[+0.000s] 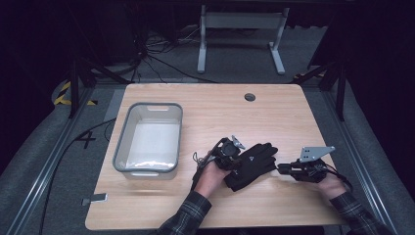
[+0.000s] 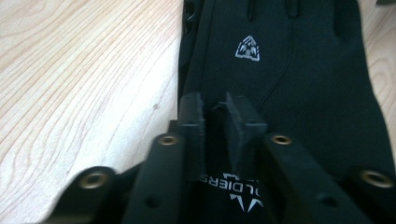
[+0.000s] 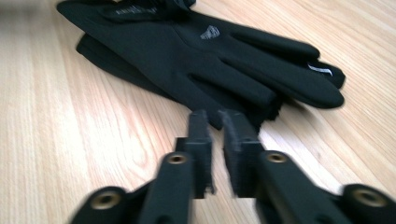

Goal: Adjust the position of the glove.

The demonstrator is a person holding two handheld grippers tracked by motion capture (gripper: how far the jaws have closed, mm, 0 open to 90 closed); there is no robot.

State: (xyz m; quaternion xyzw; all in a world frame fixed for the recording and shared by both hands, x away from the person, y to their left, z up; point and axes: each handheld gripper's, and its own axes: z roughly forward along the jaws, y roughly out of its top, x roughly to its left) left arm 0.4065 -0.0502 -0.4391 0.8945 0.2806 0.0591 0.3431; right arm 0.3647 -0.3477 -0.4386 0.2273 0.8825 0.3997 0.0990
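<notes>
Two black gloves [image 1: 252,164] lie stacked on the wooden table [image 1: 220,112], right of centre, with a small grey logo on the top one. My left gripper [image 1: 236,160] sits at the cuff end. In the left gripper view its jaws [image 2: 215,105] are pressed nearly together with black cuff fabric of the glove [image 2: 299,84] between them. My right gripper [image 1: 280,169] reaches in from the right to the finger end. In the right gripper view its jaws [image 3: 215,116] are closed to a narrow gap on a fingertip of the glove [image 3: 187,56].
A grey plastic bin [image 1: 154,104] with nothing in it stands on the left half of the table. A round cable hole [image 1: 250,97] is at the far edge. A small metal piece [image 1: 95,199] lies near the front left corner.
</notes>
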